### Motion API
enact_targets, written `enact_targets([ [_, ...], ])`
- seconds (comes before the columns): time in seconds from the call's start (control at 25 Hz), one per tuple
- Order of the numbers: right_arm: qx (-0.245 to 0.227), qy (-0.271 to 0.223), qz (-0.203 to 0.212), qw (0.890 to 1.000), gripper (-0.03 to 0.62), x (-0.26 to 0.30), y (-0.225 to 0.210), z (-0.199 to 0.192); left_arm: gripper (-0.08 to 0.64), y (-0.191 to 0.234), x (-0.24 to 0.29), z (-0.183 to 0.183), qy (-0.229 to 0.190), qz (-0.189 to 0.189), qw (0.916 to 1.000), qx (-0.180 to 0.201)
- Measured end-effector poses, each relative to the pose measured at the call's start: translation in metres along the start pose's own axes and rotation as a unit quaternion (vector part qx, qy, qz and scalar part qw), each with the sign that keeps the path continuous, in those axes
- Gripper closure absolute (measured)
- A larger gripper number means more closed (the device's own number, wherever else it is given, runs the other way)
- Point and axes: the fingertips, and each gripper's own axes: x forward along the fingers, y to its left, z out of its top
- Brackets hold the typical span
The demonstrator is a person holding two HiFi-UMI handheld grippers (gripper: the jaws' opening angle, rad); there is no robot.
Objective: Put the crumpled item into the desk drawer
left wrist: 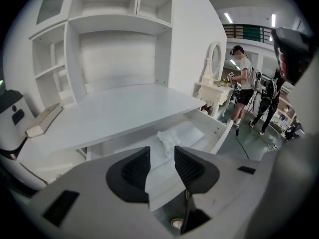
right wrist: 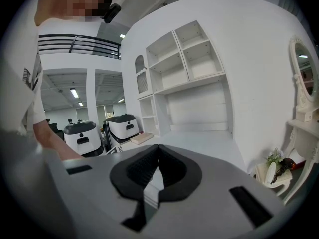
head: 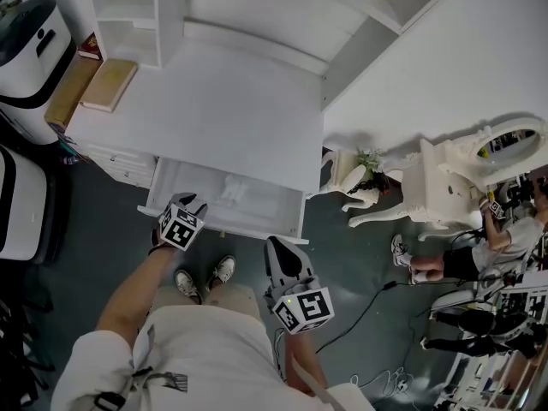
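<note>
The crumpled item (head: pixel 233 191) lies in the open drawer (head: pixel 270 202); left tongs (left wrist: pixel 161 157) apart and empty, right tongs (right wrist: pixel 158 151) together. A hasty push may pinch it under the counter (head: pixel 214 110).

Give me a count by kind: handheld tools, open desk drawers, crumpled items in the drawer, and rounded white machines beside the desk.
Tools: 2, the left tool and the right tool
Open drawers: 1, the desk drawer
Crumpled items: 1, the crumpled item
Rounded white machines: 2, the first machine and the second machine
Total: 6
</note>
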Motion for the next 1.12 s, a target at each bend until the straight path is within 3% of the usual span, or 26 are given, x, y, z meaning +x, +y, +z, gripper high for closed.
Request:
enact_targets([
  [0.28,-0.015,-0.002,-0.002,1.0,0.583,0.006,0.006,0.0,0.473,0.016,-0.027,0.009,-0.041,0.017,0.9987,-0.026],
  [0.44,-0.022,-0.01,-0.002,1.0,0.583,0.013,0.003,0.01,0.542,0.032,-0.043,0.026,-0.069,0.044,0.9966,-0.014],
  [0.84,-0.035,-0.032,-0.001,0.999,0.583,0.025,-0.012,0.04,0.545,0.058,-0.092,0.082,-0.149,0.079,0.9847,-0.047],
  [1.12,-0.032,-0.047,-0.015,0.998,0.583,0.03,-0.042,0.055,0.545,0.069,-0.136,0.139,-0.214,0.105,0.9709,-0.022],
])
